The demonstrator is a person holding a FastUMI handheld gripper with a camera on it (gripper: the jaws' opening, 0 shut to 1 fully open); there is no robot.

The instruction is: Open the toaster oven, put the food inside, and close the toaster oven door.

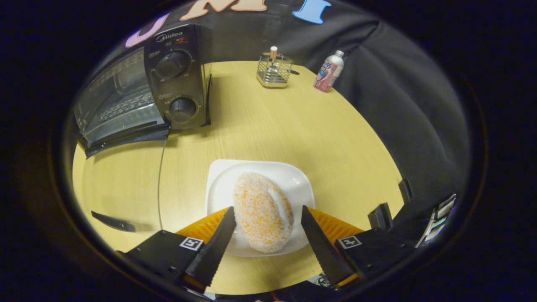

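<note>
The claw (pixel 267 214) is spread wide, its fingers on either side of the crumb-coated bun (pixel 262 216), which lies on a white plate (pixel 293 178) in the lower middle of the frame. The toaster oven (pixel 142 88) stands on the surface (pixel 293 126) at the upper left, door ajar.

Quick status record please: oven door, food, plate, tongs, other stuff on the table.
oven: beyond the plate, far side of the table
door: down, open; rack visible inside
food: crumb-coated bun with a cream seam, lying on the plate
plate: white, just ahead of the tongs
tongs: open, one finger on each side of the food; contact cannot be told
rack: wire, at the far edge
bottle: upright, beside the rack
</note>
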